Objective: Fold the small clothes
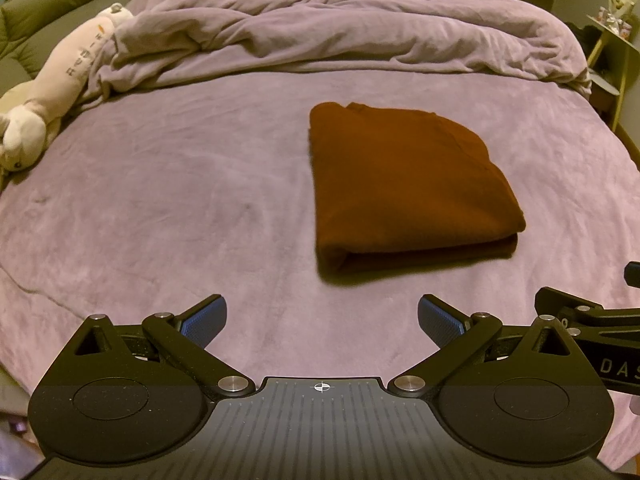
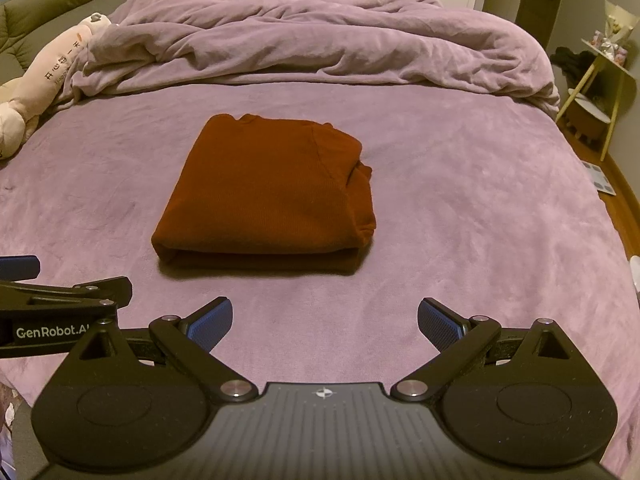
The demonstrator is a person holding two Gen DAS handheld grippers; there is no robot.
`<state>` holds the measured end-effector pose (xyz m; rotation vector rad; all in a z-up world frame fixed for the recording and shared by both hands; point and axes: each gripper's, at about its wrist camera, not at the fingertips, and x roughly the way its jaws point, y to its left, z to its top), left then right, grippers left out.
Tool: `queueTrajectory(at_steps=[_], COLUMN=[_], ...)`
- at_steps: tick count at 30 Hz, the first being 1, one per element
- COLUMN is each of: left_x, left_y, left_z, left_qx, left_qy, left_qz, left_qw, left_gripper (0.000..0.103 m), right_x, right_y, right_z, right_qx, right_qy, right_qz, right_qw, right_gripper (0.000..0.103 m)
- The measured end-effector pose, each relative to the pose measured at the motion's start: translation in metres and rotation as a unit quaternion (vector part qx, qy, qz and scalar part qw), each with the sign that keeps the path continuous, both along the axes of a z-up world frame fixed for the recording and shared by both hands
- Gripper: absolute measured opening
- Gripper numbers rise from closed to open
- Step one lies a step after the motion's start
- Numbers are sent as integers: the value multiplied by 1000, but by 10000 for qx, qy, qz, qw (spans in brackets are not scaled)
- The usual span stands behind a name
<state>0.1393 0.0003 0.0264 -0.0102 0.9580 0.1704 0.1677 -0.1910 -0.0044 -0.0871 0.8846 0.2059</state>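
Observation:
A rust-brown garment [image 1: 404, 184] lies folded into a compact rectangle on the purple bedsheet [image 1: 180, 200]; it also shows in the right wrist view [image 2: 264, 196]. My left gripper [image 1: 322, 320] is open and empty, hovering over the sheet short of the garment's near edge, to its left. My right gripper [image 2: 325, 322] is open and empty, just short of the garment's near edge and a little to its right. The left gripper's side shows at the left edge of the right wrist view [image 2: 64, 308].
A rumpled purple duvet [image 1: 340, 28] is bunched across the far half of the bed. A long plush toy [image 1: 52, 88] lies at the left edge beside a green cushion [image 1: 48, 12]. A small side table [image 2: 600, 80] stands off the bed's right side.

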Motion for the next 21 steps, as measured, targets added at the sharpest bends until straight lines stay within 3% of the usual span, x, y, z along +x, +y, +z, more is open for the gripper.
queueTrajectory(at_steps=[21], left_x=[0], left_y=[-1], left_z=[-3], left_qx=[82], left_qy=[46], left_qz=[-55], left_qw=[9999], left_gripper=[103], right_x=[1], right_y=[-1], right_z=[-1], right_qx=[0], right_qy=[3], right_qz=[-1], right_qw=[10000], right_gripper=[99])
